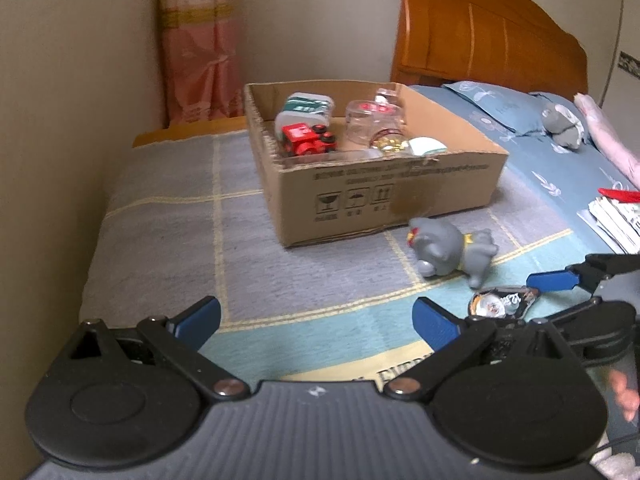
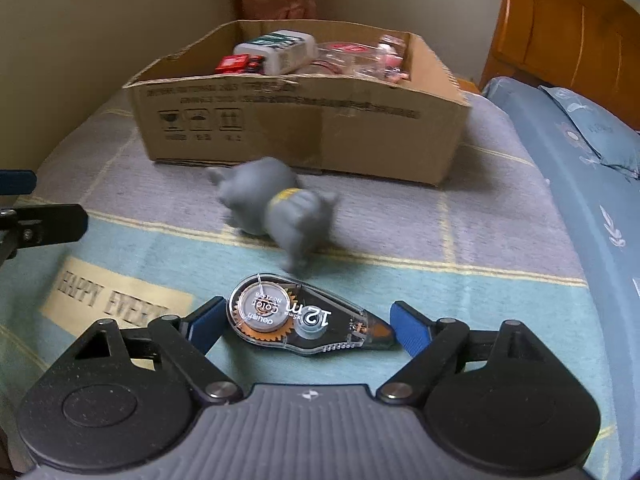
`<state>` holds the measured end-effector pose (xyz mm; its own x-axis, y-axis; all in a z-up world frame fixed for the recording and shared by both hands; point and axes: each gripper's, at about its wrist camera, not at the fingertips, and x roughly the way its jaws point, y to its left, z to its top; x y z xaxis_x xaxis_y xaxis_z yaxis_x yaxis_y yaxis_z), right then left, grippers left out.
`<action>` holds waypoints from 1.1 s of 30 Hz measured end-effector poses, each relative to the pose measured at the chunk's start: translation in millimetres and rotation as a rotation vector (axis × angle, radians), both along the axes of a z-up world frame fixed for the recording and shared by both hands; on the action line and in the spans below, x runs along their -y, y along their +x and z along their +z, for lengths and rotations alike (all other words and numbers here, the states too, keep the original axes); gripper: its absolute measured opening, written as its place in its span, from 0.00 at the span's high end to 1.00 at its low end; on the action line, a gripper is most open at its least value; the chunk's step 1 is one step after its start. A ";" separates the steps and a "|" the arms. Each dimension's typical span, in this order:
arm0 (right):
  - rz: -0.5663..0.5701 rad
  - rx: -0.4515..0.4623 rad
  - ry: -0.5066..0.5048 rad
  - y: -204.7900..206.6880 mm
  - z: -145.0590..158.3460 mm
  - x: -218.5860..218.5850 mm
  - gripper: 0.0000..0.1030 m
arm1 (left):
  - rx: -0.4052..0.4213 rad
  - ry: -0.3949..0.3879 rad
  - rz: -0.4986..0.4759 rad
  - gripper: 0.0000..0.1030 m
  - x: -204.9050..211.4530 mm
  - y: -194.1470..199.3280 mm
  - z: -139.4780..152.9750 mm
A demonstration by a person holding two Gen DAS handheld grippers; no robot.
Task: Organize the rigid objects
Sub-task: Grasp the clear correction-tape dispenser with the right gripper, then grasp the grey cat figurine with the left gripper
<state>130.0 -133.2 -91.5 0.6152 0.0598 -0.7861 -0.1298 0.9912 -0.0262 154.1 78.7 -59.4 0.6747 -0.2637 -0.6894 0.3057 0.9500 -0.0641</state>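
- Nearest to the right wrist camera, the right hand-held gripper (image 2: 308,326) stands wide open around a clear correction tape dispenser (image 2: 304,320) that lies flat on the bed cover (image 2: 500,312); whether the blue fingers touch its ends, I cannot tell.
- On the left, the left hand-held gripper (image 1: 318,316) is also wide open and holds nothing; only bed cover is between its fingers.
- Left of the cardboard box (image 1: 384,196), the grey part of the cover is free up to the bed edge beside the wall (image 1: 60,120).
- Between the box front and the dispenser lies a grey toy animal (image 2: 276,208) on its side, near the box, blurred in the right view.
- Inside the box are a red toy car (image 1: 308,140), a white and green tin (image 1: 304,110) and clear plastic jars (image 1: 372,122).
- To the right are a blue sheet and pillow (image 1: 496,108) and a wooden headboard (image 1: 488,36).
- Writing: the dispenser shows "12 m", "deli" and "Color", upside down to the camera; the cover has "HAPPY EVERY", also reversed; the box bears three handling symbols, and its printed lines are too blurred to read.
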 end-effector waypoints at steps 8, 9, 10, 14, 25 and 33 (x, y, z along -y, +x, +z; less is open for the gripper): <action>-0.011 0.012 0.001 -3.2 -2.0 40.3 0.11 | -0.012 0.015 -0.087 0.01 33.9 3.7 0.9; -0.009 0.012 0.003 -3.7 -2.6 43.7 0.07 | -0.015 0.016 -0.097 0.01 37.8 4.6 0.6; -0.009 0.007 0.000 -4.0 -3.8 46.0 0.04 | -0.021 0.019 -0.110 0.01 42.8 5.7 0.0; 0.021 0.022 0.005 -9.8 -8.1 53.5 0.00 | -0.031 0.032 -0.153 0.01 60.8 7.7 -2.9; 0.076 0.072 0.013 -22.0 -10.3 58.5 0.00 | -0.035 0.001 -0.263 0.01 95.4 29.5 -19.2; 0.090 0.095 0.019 -26.0 -11.6 60.2 0.00 | -0.023 0.009 -0.310 0.03 106.6 45.8 -29.1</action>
<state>104.0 -193.4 -103.1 0.6781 0.1325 -0.7230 -0.2164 0.9760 -0.0240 199.9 -27.9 -88.5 0.5470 -0.4483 -0.7070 0.5796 0.8122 -0.0666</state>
